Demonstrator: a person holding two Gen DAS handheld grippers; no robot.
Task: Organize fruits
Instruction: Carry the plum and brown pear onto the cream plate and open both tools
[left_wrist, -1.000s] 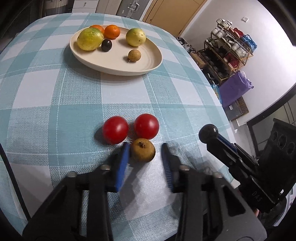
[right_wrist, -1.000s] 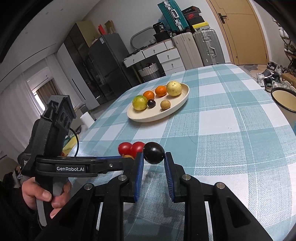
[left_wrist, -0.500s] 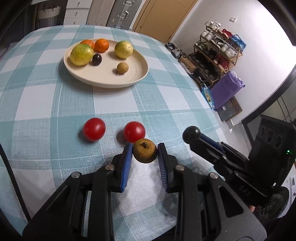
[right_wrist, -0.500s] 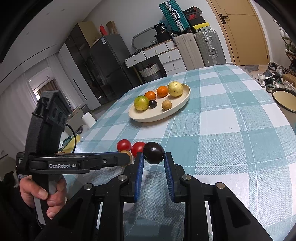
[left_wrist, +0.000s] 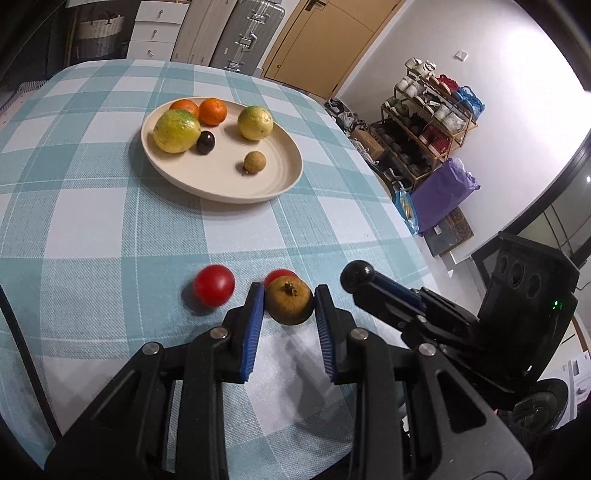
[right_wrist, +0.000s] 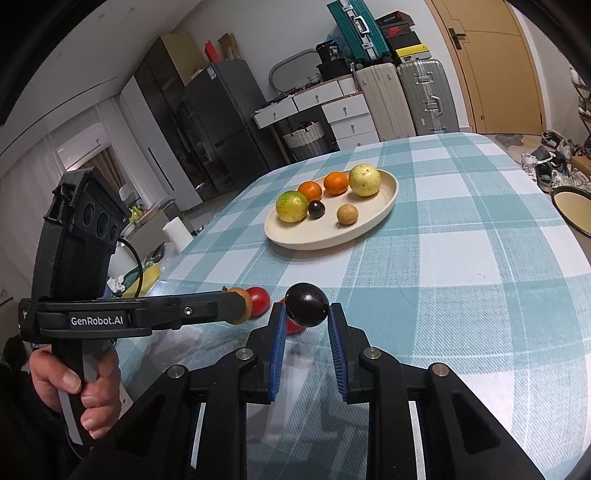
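Observation:
My left gripper (left_wrist: 289, 301) is shut on a small brown fruit (left_wrist: 289, 301) and holds it just above the checked tablecloth. My right gripper (right_wrist: 306, 310) is shut on a dark purple fruit (right_wrist: 306, 304), raised beside the left one; it shows in the left wrist view (left_wrist: 357, 275) too. Two red tomatoes (left_wrist: 213, 285) (left_wrist: 277, 275) lie on the cloth just past the left fingers. A cream oval plate (left_wrist: 273, 186) farther back holds two yellow-green fruits, two oranges, a dark fruit and a small brown fruit.
The table edge runs close on the right in the left wrist view, with a shoe rack (left_wrist: 432, 110) and purple bag (left_wrist: 443, 192) beyond. A round dish (right_wrist: 574, 210) sits past the table's right side in the right wrist view.
My left gripper closed on the brown fruit and lifted it off the cloth, pulling back from the tomatoes. The right gripper stayed shut on the dark fruit, nearly still.

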